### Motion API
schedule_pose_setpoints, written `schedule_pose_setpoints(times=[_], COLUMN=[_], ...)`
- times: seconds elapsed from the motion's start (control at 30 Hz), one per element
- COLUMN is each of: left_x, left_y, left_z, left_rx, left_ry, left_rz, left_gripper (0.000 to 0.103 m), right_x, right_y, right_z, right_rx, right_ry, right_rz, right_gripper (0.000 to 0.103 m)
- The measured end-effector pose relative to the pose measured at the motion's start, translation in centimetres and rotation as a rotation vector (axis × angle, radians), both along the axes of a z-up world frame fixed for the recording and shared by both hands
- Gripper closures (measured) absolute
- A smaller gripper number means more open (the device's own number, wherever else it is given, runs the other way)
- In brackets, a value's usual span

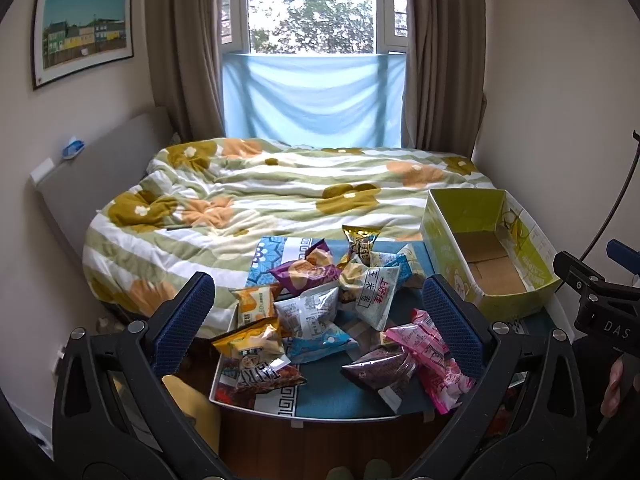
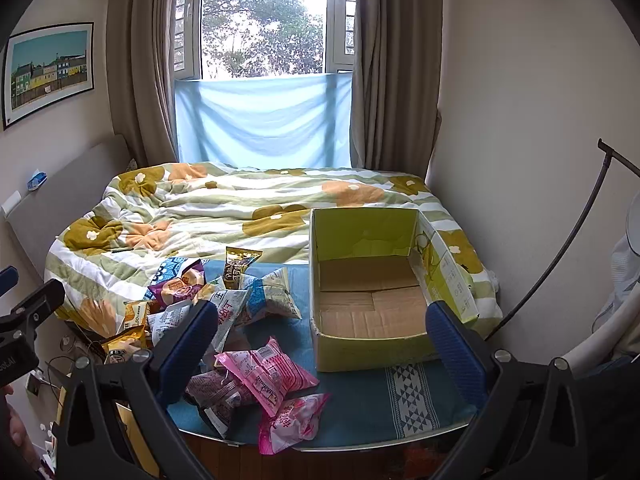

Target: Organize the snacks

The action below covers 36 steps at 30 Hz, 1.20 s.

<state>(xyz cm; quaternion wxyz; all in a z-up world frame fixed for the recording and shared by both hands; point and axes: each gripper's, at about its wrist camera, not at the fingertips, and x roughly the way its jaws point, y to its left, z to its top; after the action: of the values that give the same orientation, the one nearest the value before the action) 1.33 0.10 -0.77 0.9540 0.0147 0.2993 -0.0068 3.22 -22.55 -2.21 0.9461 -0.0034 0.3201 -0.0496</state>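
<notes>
Left wrist view: whole heap of snack packets [image 1: 332, 312] on the blue mat [image 1: 340, 396] at the foot of the bed [image 1: 280, 192]; green cardboard box [image 1: 488, 256] at right edge, partly cut off. Left tongs [image 1: 318, 320] spread wide above the heap, nothing between the pads. Other tool and fingers [image 1: 612, 388] of a hand at far right.

Right wrist view: box [image 2: 376, 280] seen whole, open top up, bare cardboard floor, long axis running away toward the window [image 2: 264, 20]. Just right of the packets [image 2: 240, 320], apart from them. Pink packets [image 2: 272, 384] nearest, lying slantwise. Right tongs [image 2: 320, 344] likewise spread wide, holding nothing.
</notes>
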Motion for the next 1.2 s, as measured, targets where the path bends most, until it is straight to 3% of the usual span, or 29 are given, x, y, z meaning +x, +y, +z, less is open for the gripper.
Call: schedule_pose_setpoints(times=[1.2], left_x=[-0.34], left_y=[0.01], left_z=[0.38], left_rx=[0.008], left_ry=[-0.012], left_rz=[0.003], left_gripper=[0.0], right_x=[-0.12], right_y=[-0.35], right_z=[0.18], right_rx=[0.003], right_ry=[-0.002], right_rz=[-0.005], right_gripper=[0.0])
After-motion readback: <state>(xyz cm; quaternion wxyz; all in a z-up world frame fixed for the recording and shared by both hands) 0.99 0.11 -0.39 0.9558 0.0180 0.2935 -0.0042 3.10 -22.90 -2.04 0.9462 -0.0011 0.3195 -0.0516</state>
